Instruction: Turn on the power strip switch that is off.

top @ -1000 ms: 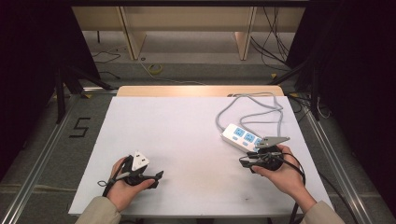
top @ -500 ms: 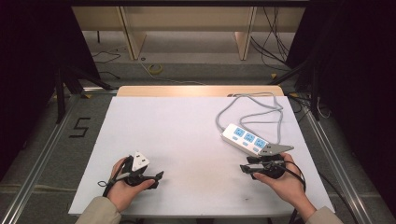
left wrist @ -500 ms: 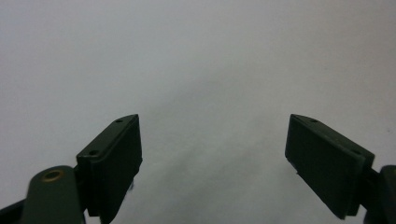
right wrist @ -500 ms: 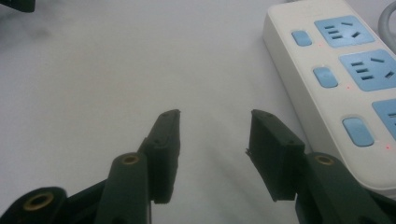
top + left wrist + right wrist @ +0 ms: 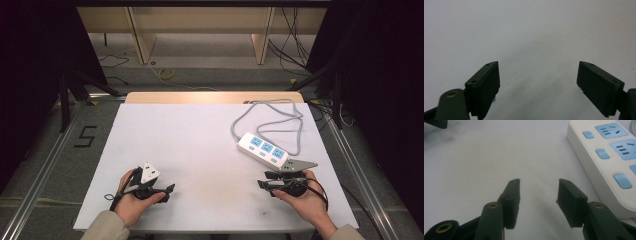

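This is a lab or recording workspace rather than a home. A white table (image 5: 200, 150) fills the middle of the high view, with aluminium rails (image 5: 45, 165) running along its left and right edges like a test rig's frame. Black curtains (image 5: 30, 60) close in the upper left and upper right of the frame. On the grey floor at the left, a "5" marked in black tape (image 5: 86, 136) labels the station. At the top of the frame, loose cables (image 5: 290, 30) lie on the floor under a light wooden bench (image 5: 200, 12), with a small yellow coil (image 5: 166, 74) at upper centre.
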A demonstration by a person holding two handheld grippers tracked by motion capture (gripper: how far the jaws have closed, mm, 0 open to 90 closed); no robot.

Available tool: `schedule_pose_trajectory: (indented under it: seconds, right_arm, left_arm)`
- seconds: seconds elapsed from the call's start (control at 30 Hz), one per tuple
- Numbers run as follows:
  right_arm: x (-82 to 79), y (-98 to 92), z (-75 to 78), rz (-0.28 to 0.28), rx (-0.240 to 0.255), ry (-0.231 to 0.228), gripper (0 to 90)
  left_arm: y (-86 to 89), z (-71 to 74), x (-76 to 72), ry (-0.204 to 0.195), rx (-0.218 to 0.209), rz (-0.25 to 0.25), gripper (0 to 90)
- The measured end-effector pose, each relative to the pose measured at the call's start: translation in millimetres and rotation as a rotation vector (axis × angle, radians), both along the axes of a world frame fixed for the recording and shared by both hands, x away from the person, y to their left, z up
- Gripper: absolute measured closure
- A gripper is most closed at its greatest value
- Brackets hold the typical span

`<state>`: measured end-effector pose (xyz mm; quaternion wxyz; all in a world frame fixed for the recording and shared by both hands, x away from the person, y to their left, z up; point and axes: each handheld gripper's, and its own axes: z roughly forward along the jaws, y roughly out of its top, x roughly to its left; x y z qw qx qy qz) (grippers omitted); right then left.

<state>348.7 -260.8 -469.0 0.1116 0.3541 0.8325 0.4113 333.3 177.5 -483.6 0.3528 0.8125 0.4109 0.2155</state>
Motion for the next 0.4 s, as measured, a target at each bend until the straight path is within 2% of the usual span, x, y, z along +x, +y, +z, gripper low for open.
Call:
schedule_pose_trajectory:
  seconds: [0.4]
  right_arm:
    - [1.2, -5.3, 1.5, -0.018, 0.024, -0.023, 52.2]
  left_arm:
    - [1.8, -0.9, 0.9, 0.002, 0.002, 0.005, 18.3]
